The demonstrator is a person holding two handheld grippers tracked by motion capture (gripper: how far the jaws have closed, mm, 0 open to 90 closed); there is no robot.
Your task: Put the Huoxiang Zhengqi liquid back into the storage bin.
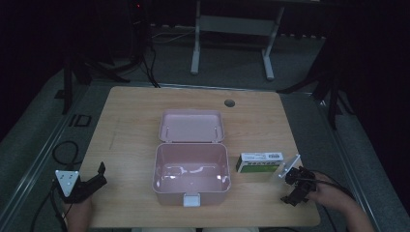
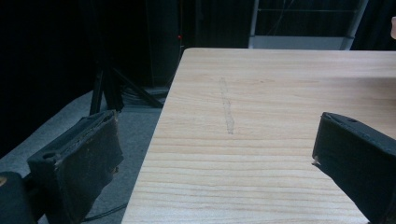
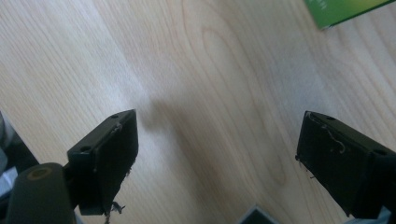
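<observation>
- At the near left corner of the pale wooden table [image 1: 130,121], the left gripper [image 1: 99,175] rested with its black jaws spread wide and nothing between them, pointing along bare wood toward the far edge.
- At the near right, the right gripper [image 1: 294,186] hovered low over the tabletop, its jaws likewise wide apart and holding nothing; in the right gripper view a green corner of the carton [image 3: 343,10] lay just beyond them.
- The small green-and-white cardboard carton [image 1: 259,162] lay flat on the table, just to the right of the box and apart from it, near the right gripper.
- At the centre stood the pink plastic lunch box [image 1: 191,174], open and seemingly empty, its white latch [image 1: 191,200] facing the near edge and its hinged lid [image 1: 192,126] lying back on the far side.
- Judged from this layout, packing had not begun: the carton was yet to be grasped, placed inside and the lid closed.
</observation>
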